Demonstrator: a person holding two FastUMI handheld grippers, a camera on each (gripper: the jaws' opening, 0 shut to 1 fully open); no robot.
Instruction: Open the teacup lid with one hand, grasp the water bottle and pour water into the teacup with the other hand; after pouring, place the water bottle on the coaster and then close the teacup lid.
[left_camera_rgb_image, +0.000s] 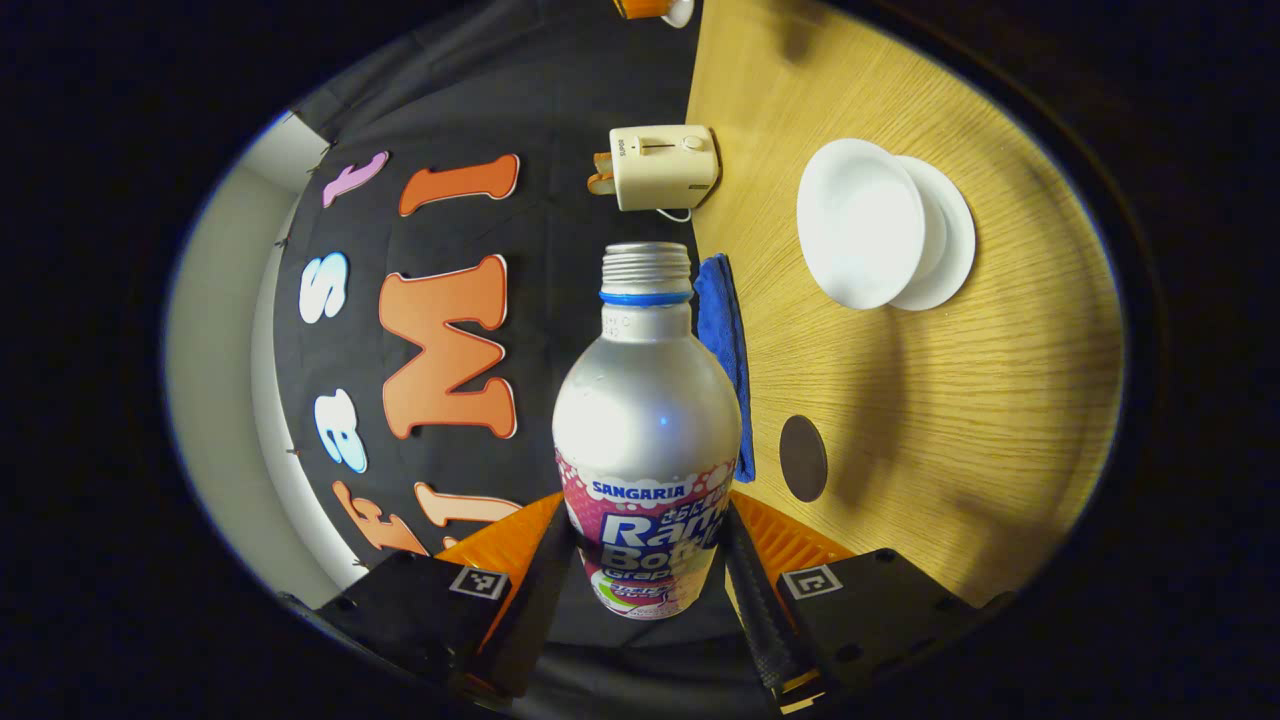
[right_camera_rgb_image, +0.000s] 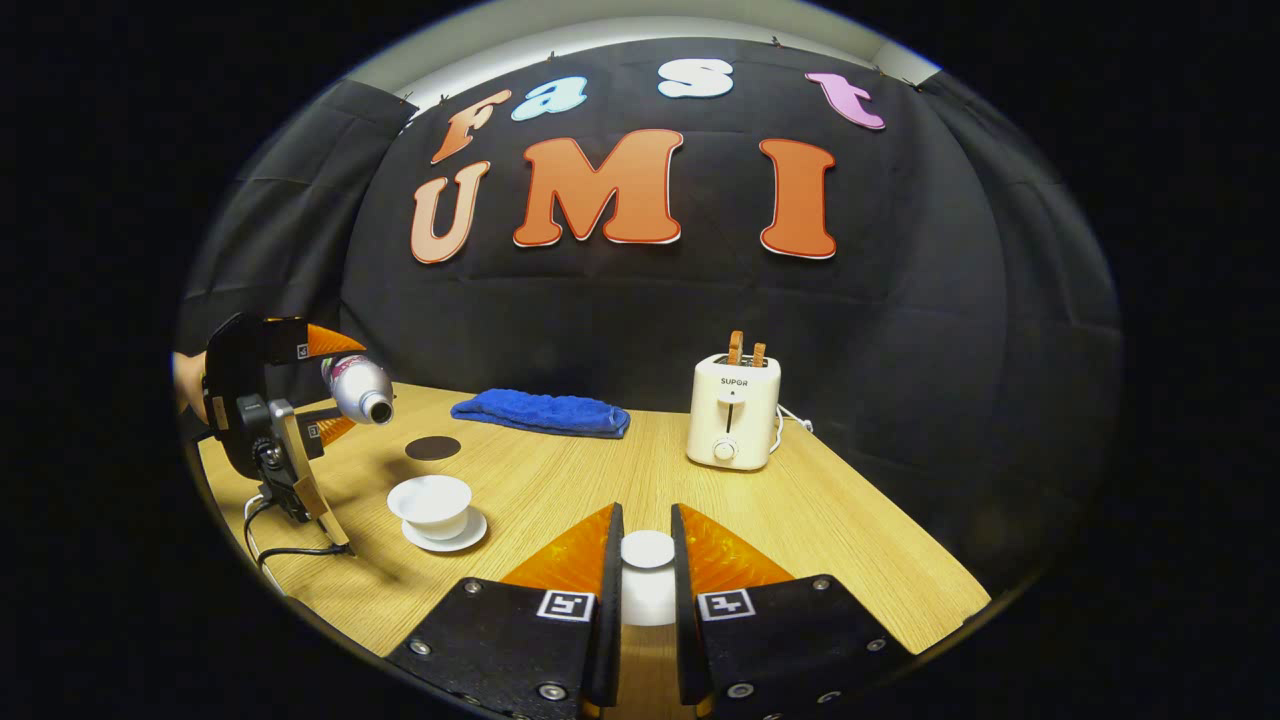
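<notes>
Left gripper view: left tongs (left_camera_rgb_image: 648, 560) closed on the water bottle (left_camera_rgb_image: 648, 420), both fingers pressed against its labelled lower body. Bottle uncapped, threaded neck bare, blue ring under the threads. View is rolled sideways, so the desk (left_camera_rgb_image: 950, 420) stands on the right and the booth wall on the left. Ahead of the bottle mouth, on the desk: white teacup (left_camera_rgb_image: 860, 222), open, sitting on its saucer (left_camera_rgb_image: 950, 250). Dark round coaster (left_camera_rgb_image: 803, 458) bare, nearer the tongs than the cup. Blue cloth (left_camera_rgb_image: 725, 350) lies behind the bottle at the desk's back edge. Cream toaster (left_camera_rgb_image: 665, 166) farther along that edge, toast in the slots.

Right gripper view: right tongs (right_camera_rgb_image: 647, 560) narrowly apart, gripping the white teacup lid (right_camera_rgb_image: 647, 550) between both fingers, lid lifted clear of the cup, well to the cup's right. At the left edge the left tongs hold the bottle (right_camera_rgb_image: 360, 388) tipped about horizontal, mouth pointing right, above and behind the teacup (right_camera_rgb_image: 432, 500); cannot tell if water is running. Coaster (right_camera_rgb_image: 433, 447) sits between cup and cloth (right_camera_rgb_image: 542, 412). Toaster (right_camera_rgb_image: 733, 410) at the rear right of the desk (right_camera_rgb_image: 850, 530). A cable trails on the desk below the left tongs.
</notes>
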